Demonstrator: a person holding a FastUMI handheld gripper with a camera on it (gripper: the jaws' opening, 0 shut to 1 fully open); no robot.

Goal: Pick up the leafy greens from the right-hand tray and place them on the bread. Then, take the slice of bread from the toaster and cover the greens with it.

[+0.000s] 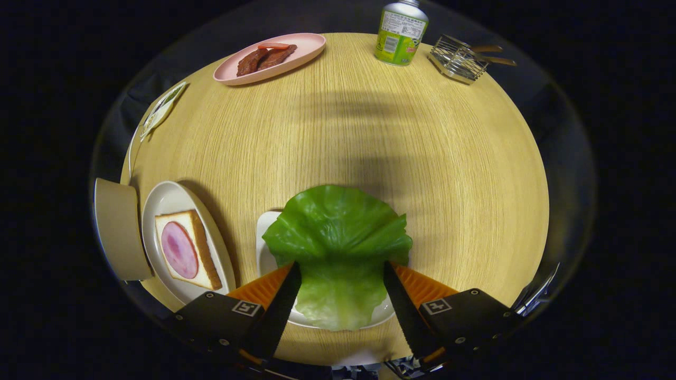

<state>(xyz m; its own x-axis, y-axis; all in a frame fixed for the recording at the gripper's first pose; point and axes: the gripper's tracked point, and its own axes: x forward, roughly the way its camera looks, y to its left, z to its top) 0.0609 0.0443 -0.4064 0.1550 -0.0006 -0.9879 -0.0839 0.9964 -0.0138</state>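
While the tongs [342,269] straddle it, the leafy greens [338,237] look broad and ruffled.

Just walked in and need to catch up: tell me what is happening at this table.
A person is working a hand-held tongs over a round wooden table. Its fingers stand open on either side of a large green lettuce leaf, which lies on a small white tray; whether they touch it is unclear. To the left, an oval white plate holds a slice of bread topped with a round pink ham slice, not yet covered with greens. Beyond, a wire toast rack stands at the table's far edge.
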